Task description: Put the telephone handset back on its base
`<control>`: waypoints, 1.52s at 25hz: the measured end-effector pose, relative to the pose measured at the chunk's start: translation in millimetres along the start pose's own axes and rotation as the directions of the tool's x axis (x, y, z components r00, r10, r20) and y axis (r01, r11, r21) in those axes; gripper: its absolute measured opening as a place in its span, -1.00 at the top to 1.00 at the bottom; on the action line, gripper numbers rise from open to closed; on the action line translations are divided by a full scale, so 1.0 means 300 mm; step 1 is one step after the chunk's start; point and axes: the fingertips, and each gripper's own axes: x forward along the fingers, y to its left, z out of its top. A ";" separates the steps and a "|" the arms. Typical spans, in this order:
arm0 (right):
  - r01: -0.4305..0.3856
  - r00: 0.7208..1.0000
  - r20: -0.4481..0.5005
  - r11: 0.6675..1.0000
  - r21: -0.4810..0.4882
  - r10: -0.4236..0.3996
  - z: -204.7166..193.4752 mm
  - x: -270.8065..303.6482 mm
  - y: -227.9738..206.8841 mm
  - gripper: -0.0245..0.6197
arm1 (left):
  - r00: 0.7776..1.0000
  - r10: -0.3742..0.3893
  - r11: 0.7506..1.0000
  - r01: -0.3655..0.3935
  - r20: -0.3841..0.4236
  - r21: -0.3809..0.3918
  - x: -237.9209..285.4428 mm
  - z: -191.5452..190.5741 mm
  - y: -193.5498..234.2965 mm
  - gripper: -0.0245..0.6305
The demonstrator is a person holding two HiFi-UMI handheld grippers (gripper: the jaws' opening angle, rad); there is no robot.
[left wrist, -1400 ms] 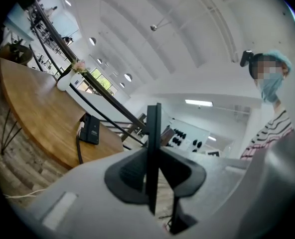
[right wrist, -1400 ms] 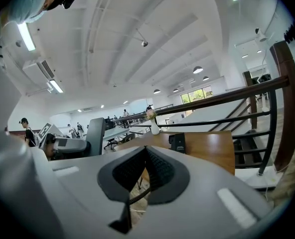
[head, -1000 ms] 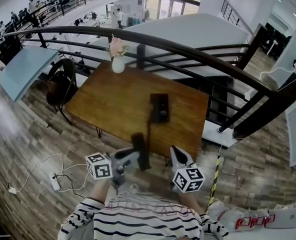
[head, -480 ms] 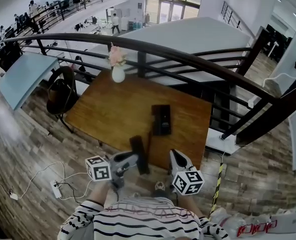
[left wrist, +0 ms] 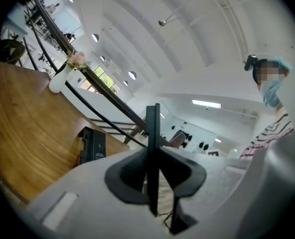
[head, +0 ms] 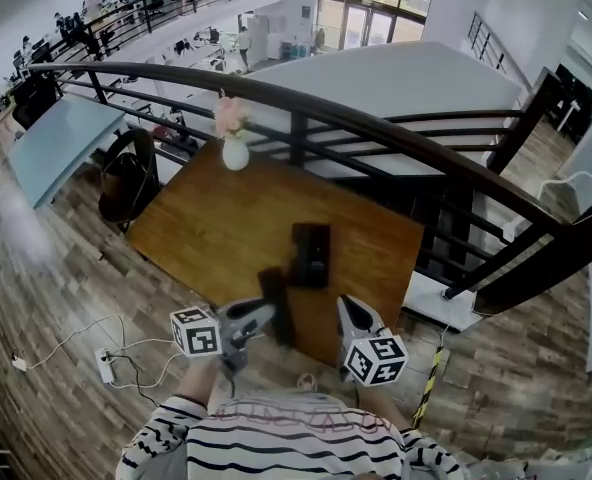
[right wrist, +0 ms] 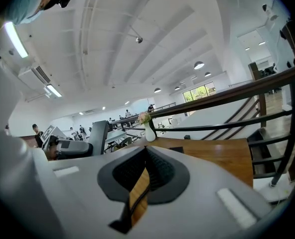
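A black telephone base [head: 311,255] lies on the wooden table [head: 206,218], toward its near right part. My left gripper [head: 264,314] is shut on the black handset [head: 276,303], which stands on end just left of and nearer than the base, its top close to the base's near corner. In the left gripper view the handset [left wrist: 152,153] shows edge-on between the jaws, with the base [left wrist: 92,144] beyond it on the left. My right gripper [head: 345,306] hovers at the table's near edge, right of the handset, shut with nothing in it; its jaws [right wrist: 145,156] meet on a thin slit.
A white vase of pink flowers [head: 235,148] stands at the table's far edge. A black railing [head: 376,123] curves behind the table, with a drop beyond it. A dark chair [head: 126,183] stands at the table's left. A power strip and cables [head: 106,365] lie on the floor at the left.
The left gripper and handset have come closer to the base: the gap between handset top and base has nearly gone. The right gripper keeps its place beside it.
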 end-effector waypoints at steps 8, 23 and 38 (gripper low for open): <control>-0.076 0.996 -0.047 0.997 -0.007 0.076 0.003 0.013 -0.154 0.92 | 0.998 0.063 0.998 -0.064 0.019 0.006 0.149 -0.031 0.038 0.71; 0.015 0.996 -0.084 0.999 0.042 -0.011 -0.023 0.203 -0.227 0.92 | 0.996 -0.006 0.999 0.002 -0.093 -0.053 0.248 0.050 0.319 0.71; 0.159 0.985 -0.087 0.982 0.098 -0.150 -0.014 0.408 -0.258 0.92 | 0.956 -0.142 0.988 0.122 -0.257 -0.091 0.388 0.151 0.648 0.71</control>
